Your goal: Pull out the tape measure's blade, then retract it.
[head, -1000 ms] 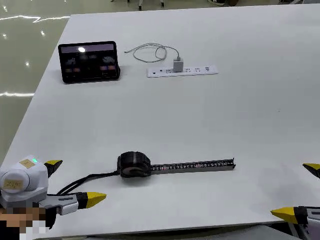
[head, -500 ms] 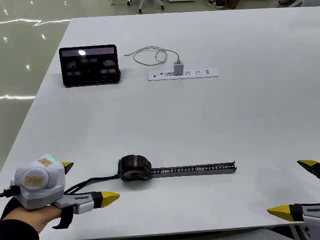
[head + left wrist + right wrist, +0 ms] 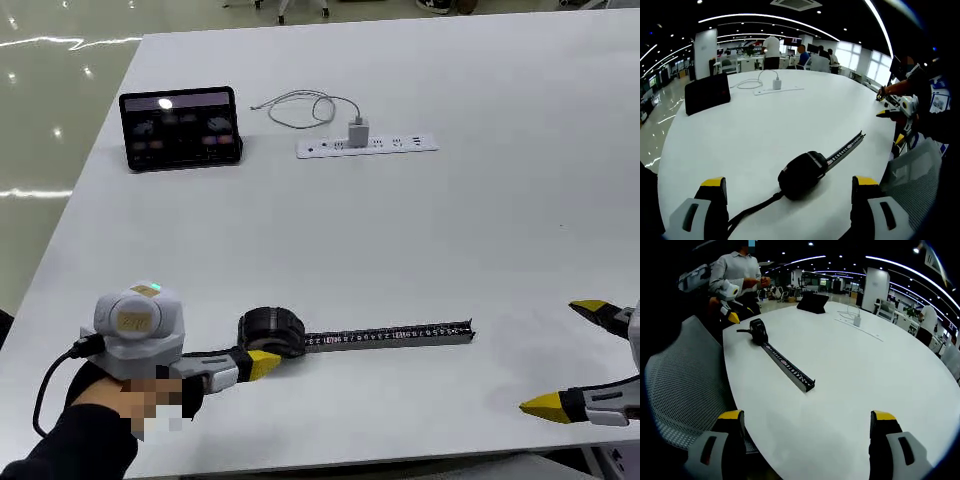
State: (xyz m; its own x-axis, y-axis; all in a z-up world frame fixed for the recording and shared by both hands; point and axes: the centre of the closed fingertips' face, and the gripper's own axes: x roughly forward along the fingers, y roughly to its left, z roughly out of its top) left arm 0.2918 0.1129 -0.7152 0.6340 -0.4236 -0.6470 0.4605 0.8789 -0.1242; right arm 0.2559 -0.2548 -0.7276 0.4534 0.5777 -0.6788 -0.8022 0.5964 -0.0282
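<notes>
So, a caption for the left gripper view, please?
Open left tool facing a black tape measure, marked blade extended across the white table.

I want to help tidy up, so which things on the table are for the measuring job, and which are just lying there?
For the job:
tape measure, with its blade pulled out
left gripper and right gripper, jaws open

Just lying about:
tablet
power strip
charger with its cable

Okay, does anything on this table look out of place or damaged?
Nothing looks spilled or damaged. The tape measure lies on the white table with its blade drawn out flat, not yet retracted. The tablet and power strip sit tidy at the far side.
</notes>
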